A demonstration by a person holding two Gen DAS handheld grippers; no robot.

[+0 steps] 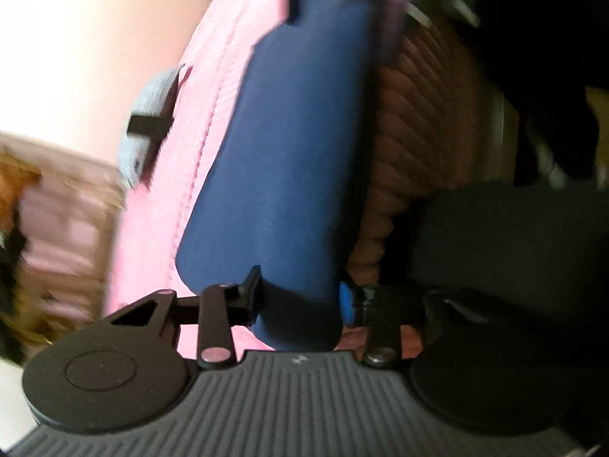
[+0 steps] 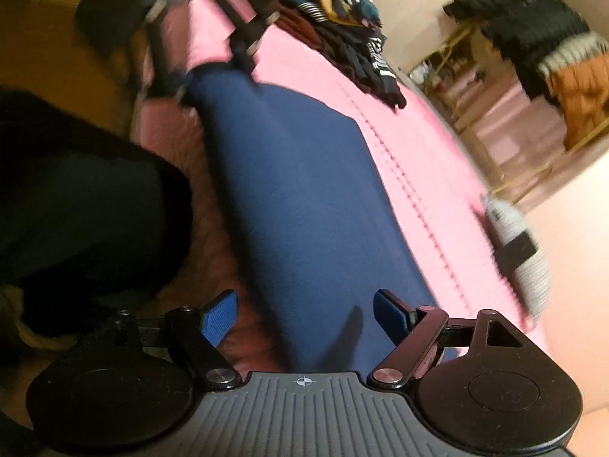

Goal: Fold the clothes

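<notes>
A navy blue garment [image 1: 289,152] lies folded in a long strip on a pink bedspread [image 1: 213,87], along its near edge. My left gripper [image 1: 300,293] is open, its fingers astride one end of the strip. My right gripper [image 2: 304,314] is open over the other end of the same garment [image 2: 304,190], blue pads [image 2: 219,318] apart on either side. In the right wrist view the left gripper [image 2: 213,72] shows at the far end of the strip. Both views are motion-blurred.
A pile of dark and striped clothes [image 2: 342,26] sits at the far corner of the bed. A grey-white folded item [image 2: 521,251] lies at the bed's far edge. A brown ribbed blanket [image 1: 415,122] lies beside the garment. Hanging clothes [image 2: 552,49] stand across the room.
</notes>
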